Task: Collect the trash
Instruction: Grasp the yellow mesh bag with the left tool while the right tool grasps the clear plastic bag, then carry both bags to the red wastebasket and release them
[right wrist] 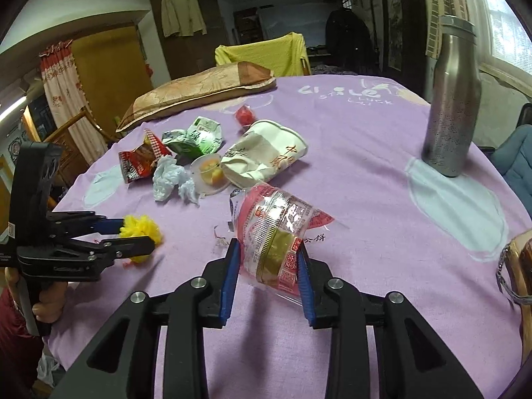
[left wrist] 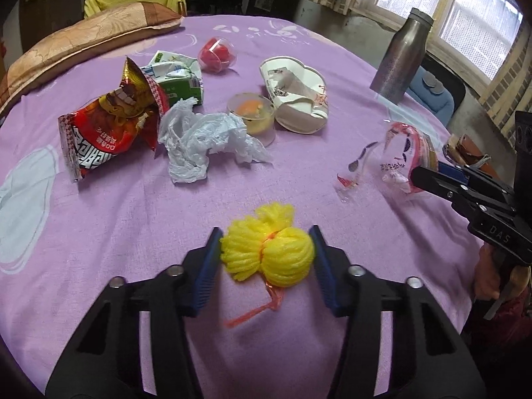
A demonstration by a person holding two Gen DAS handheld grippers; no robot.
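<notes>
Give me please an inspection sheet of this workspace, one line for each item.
Surface: purple cloth covers the table.
Job's things: yellow net; clear wrapper; red bag; green carton; tissue; crushed cup; jelly cup; red cup.
Clutter: steel bottle upright; pillow at far edge.
Grippers: left gripper shut on net; right gripper shut on wrapper.
Cables: nothing seen.
Surroundings: yellow-covered chair, window, blue chair.
</notes>
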